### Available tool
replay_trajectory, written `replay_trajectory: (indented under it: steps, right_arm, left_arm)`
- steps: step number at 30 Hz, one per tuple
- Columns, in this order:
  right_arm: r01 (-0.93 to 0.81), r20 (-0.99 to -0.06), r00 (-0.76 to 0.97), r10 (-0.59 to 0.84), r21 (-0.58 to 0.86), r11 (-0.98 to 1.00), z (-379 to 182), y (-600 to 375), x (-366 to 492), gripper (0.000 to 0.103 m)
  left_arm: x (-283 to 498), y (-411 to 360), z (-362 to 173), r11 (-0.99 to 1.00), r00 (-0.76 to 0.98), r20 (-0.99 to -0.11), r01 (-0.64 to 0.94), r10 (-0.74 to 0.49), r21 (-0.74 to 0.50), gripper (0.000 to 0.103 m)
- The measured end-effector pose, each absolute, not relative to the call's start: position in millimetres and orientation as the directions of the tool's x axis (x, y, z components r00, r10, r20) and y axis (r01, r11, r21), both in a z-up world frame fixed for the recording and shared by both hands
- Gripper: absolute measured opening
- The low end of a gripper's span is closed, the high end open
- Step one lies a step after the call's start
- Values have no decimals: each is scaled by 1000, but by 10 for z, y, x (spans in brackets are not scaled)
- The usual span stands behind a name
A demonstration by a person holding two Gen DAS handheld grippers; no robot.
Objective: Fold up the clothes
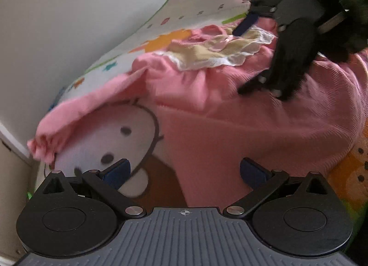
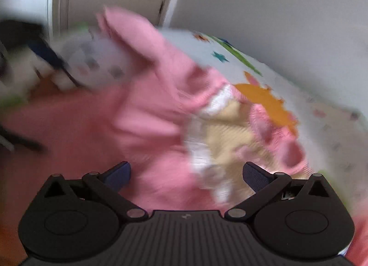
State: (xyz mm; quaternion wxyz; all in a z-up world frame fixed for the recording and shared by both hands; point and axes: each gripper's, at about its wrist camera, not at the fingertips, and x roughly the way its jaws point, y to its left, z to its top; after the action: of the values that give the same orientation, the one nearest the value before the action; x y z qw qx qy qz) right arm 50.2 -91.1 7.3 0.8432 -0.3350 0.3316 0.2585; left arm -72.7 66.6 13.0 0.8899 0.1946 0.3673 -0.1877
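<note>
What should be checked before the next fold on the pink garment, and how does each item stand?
1. Left gripper open, empty: ok.
2. Right gripper open, empty: ok.
3. Pink garment flat on the cartoon mat: not ok, bunched near the beige lace-edged collar.
4. Sleeve laid out: not ok, raised and ruffled.
5. Right wrist view sharp enough: not ok, blurred.

Pink ribbed kid's garment [image 1: 230, 127] spread flat-ish on mat, beige collar w/ white lace trim [image 1: 220, 53] at far end, one long sleeve [image 1: 92, 109] stretched out sideways, ruffled cuff, body rumpled.
</note>
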Motion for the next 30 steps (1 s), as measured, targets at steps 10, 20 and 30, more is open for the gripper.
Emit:
replay_trajectory:
  steps: [10, 20, 30]
  right_arm:
    - [-766, -729, 605, 322, -421, 486, 168, -225, 1056, 103]
    - [-558, -630, 750, 203, -436, 706, 315, -246, 1433, 103]
    - [-267, -595, 799, -83, -476, 838, 532, -1967, 561, 103]
  left_arm:
    - [-835, 874, 110, 883, 639, -740, 449, -209, 138, 103]
    - [-894, 919, 136, 879, 631, -750, 453, -199, 148, 103]
    - [-258, 607, 647, 873, 736, -632, 449, -241, 189, 103]
